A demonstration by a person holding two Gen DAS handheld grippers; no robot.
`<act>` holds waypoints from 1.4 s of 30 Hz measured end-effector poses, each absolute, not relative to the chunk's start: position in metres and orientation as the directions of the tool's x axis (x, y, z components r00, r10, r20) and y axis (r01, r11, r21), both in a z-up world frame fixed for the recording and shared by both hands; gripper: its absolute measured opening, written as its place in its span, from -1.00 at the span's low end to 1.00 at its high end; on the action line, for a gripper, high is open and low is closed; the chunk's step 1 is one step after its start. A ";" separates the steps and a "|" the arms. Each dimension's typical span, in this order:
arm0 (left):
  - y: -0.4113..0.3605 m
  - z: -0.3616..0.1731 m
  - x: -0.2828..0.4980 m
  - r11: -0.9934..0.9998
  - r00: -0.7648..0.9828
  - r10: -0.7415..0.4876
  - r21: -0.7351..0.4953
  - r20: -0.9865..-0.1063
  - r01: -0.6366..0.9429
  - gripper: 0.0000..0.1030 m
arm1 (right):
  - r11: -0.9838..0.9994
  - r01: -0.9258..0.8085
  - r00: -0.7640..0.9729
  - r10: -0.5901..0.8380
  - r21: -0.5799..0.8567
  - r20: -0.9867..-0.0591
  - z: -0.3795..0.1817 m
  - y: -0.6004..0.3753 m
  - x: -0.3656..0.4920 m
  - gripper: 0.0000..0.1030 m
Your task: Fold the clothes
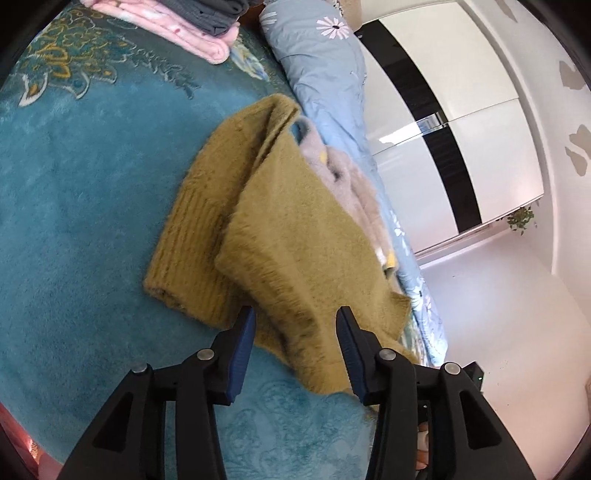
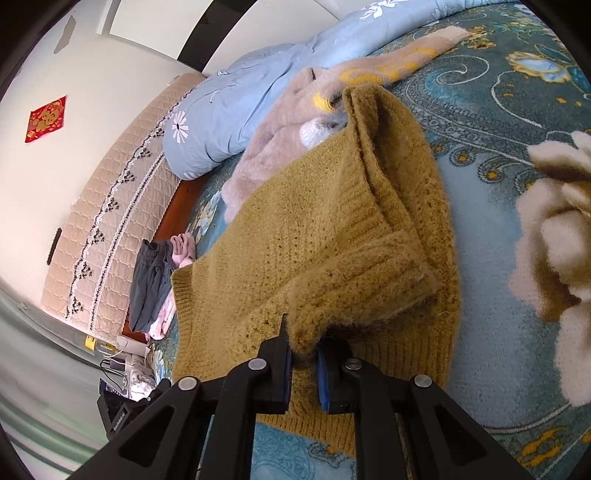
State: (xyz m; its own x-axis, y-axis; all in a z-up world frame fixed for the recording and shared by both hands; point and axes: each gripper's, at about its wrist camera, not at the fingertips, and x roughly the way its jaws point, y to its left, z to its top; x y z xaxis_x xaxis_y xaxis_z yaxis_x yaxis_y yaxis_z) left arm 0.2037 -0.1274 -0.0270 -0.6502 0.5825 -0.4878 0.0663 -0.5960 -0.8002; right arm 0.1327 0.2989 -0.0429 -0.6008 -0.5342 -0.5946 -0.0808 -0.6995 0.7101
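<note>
Left wrist view showed the left gripper (image 1: 295, 314) with its jaws spread apart, hovering over the lower edge of the mustard sweater (image 1: 280, 236), gripping nothing. The sweater lay half folded on the teal blanket (image 1: 92, 177), one panel turned over toward 1 o'clock, probably so the body could be doubled. At 2 o'clock a beige fleece garment (image 1: 347, 173) poked out from under it, against the blue floral duvet (image 1: 325, 74). At 11 o'clock sat a stack of pink and grey folded clothes (image 1: 207, 22), cut off by the frame.

In the right wrist view, the right gripper (image 2: 304, 354) was clamped on the sweater's ribbed cuff (image 2: 362, 280), seemingly to carry the sleeve across the body. The fuzzy knit hid the pads' tips, so how deep the bite went was unclear. A cream fluffy item (image 2: 554, 229) at 3 o'clock was blurred and unidentifiable.
</note>
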 end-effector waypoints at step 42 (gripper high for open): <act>-0.139 -0.022 0.158 -0.671 -0.590 0.529 -0.726 -0.610 0.150 -0.79 | -0.665 -0.108 -0.584 -0.559 0.739 -0.588 -0.028 0.302 0.140 -0.81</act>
